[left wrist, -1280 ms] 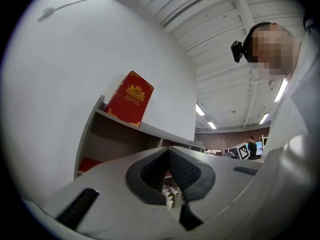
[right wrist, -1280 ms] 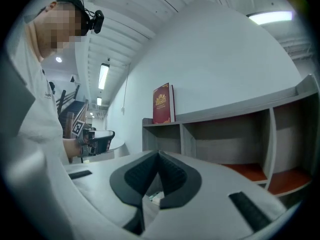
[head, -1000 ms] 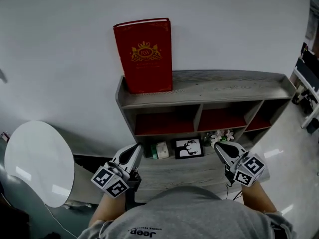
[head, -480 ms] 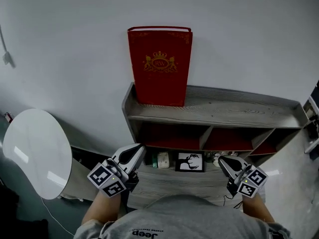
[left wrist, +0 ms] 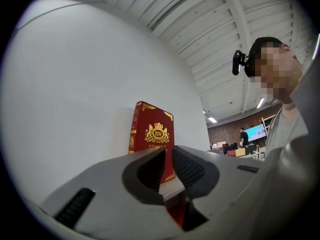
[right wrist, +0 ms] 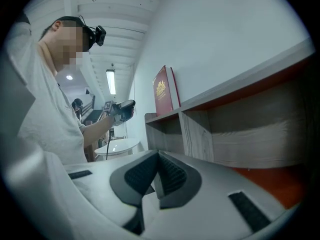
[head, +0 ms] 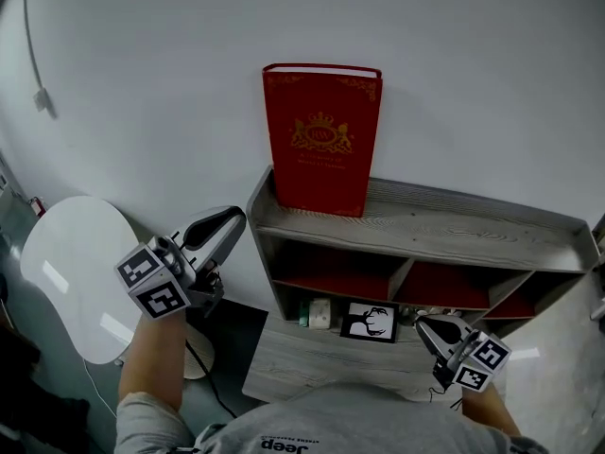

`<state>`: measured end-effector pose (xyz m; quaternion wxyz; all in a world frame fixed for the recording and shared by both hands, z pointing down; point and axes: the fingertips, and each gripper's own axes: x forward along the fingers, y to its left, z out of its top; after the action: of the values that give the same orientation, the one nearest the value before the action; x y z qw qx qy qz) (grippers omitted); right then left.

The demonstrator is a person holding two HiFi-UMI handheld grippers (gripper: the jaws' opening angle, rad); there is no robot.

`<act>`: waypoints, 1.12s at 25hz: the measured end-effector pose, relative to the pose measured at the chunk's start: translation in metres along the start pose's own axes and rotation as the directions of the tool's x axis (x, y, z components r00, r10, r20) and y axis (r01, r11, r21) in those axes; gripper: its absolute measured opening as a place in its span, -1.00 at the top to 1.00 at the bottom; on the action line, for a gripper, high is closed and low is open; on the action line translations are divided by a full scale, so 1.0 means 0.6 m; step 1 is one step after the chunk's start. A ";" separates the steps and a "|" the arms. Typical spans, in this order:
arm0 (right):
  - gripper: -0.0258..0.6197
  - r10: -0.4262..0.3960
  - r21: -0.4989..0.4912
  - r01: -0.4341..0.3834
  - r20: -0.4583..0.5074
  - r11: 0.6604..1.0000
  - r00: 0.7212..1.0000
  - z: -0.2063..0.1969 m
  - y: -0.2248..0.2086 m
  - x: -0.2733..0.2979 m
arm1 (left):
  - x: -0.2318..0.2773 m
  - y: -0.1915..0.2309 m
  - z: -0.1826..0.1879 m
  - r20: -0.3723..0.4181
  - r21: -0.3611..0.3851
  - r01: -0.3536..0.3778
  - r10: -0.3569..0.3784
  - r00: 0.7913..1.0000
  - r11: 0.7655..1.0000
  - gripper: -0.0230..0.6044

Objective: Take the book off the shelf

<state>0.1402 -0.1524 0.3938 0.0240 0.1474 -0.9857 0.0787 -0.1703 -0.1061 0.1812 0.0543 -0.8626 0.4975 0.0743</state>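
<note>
A red book (head: pixel 323 140) with a gold crest stands upright on the top board of the grey shelf (head: pixel 454 220), leaning against the white wall. My left gripper (head: pixel 232 220) is raised beside the shelf's top left corner, short of the book and pointing toward it. In the left gripper view the book (left wrist: pixel 152 131) shows just beyond the left gripper (left wrist: pixel 169 149). Its jaws have just been opening and stand slightly apart, with nothing between them. My right gripper (head: pixel 425 327) hangs low in front of the lower shelves. The right gripper (right wrist: pixel 159 154) has its pads together and holds nothing.
The shelf has red-backed cubbies and a lower board with a framed deer picture (head: pixel 368 322) and small items. A round white table (head: pixel 71 272) stands at the left. A cable (head: pixel 38 93) runs down the wall at the upper left.
My left gripper has risen from low in front of the body to the level of the shelf's top, and its jaws have parted a little. The right gripper stays low.
</note>
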 end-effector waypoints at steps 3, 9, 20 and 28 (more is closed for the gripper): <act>0.85 -0.005 -0.008 0.006 0.025 1.000 1.000 0.022 0.000 0.005 | 0.025 0.037 0.025 -0.013 0.022 -0.004 0.004 1.000 1.000 0.61; 0.85 -0.034 -0.042 0.037 0.058 0.998 0.998 0.108 0.001 0.030 | 0.089 0.099 0.047 -0.044 0.023 0.033 -0.032 0.999 0.999 0.23; 0.85 -0.062 -0.183 0.095 0.179 0.979 0.982 0.379 -0.005 0.075 | 0.185 0.168 0.047 -0.130 -0.028 0.142 -0.145 0.981 0.989 -0.27; 0.85 -0.046 -0.197 0.078 0.160 0.977 0.986 0.444 -0.026 0.118 | 0.226 0.170 0.022 -0.214 -0.036 0.217 -0.219 0.952 0.976 -0.31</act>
<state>0.0707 -0.2306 0.1385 -0.0349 0.1806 -0.9823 -0.0345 -0.1925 -0.2703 0.1418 0.0026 -0.9154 0.4018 -0.0236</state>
